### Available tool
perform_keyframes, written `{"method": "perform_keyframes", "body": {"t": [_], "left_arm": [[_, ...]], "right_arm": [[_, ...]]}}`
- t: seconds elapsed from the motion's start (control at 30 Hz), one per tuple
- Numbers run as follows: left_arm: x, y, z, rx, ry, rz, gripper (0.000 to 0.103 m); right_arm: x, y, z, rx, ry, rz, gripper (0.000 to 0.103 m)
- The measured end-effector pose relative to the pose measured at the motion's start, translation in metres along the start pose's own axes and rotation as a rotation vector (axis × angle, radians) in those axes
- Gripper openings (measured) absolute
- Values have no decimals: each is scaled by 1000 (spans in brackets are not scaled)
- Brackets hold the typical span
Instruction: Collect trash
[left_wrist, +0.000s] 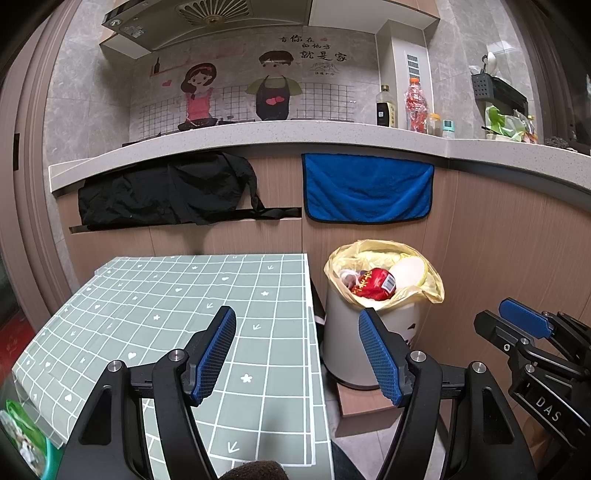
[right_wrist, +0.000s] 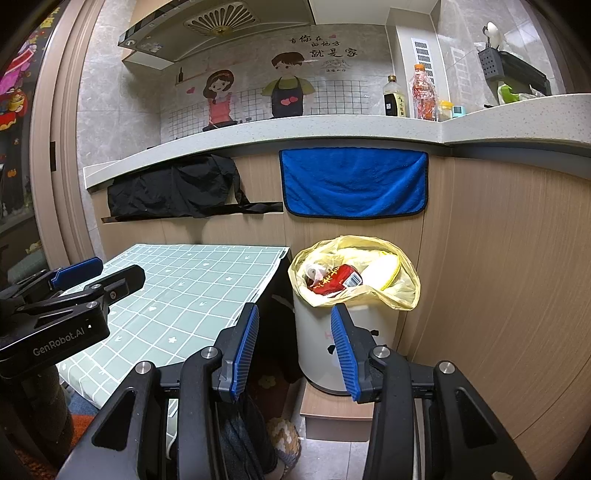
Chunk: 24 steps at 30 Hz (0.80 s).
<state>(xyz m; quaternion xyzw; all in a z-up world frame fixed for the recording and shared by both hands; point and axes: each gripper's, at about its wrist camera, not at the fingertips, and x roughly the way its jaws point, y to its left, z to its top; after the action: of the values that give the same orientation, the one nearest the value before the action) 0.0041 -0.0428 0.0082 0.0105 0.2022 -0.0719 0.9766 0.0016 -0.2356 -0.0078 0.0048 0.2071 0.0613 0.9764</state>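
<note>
A white trash bin (left_wrist: 351, 339) with a yellow bag liner (left_wrist: 436, 288) stands on a low wooden block right of the table; it also shows in the right wrist view (right_wrist: 317, 343). Inside lie a red wrapper (left_wrist: 373, 284) (right_wrist: 334, 278), a pale round lid (left_wrist: 408, 271) and other scraps. My left gripper (left_wrist: 297, 350) is open and empty over the table's right edge, short of the bin. My right gripper (right_wrist: 293, 345) is open and empty, just in front of the bin. Each gripper shows in the other's view: the right one (left_wrist: 524, 325), the left one (right_wrist: 74, 280).
A table with a green checked cloth (left_wrist: 184, 314) (right_wrist: 177, 295) fills the left. Behind are wooden cabinets, a blue towel (left_wrist: 367, 188) and a black cloth (left_wrist: 166, 192) hanging from the counter (left_wrist: 258, 136). Bottles (left_wrist: 415, 107) stand on the counter. A green packet (left_wrist: 22, 435) lies at the lower left.
</note>
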Motion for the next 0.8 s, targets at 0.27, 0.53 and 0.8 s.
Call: {"method": "perform_keyframes", "body": {"t": [0.27,0.53,0.8], "left_arm": [[0,4,1,5,-2,-7,70],[1,9,2,20,3,-32,70],[6,17,3,28,15,-55,70]], "right_arm": [[0,-3,2,-1,-4,-2,39],[-7,-6,3,8,-15,-21,39],[-5,-10,4,7,-16,-24,40]]}}
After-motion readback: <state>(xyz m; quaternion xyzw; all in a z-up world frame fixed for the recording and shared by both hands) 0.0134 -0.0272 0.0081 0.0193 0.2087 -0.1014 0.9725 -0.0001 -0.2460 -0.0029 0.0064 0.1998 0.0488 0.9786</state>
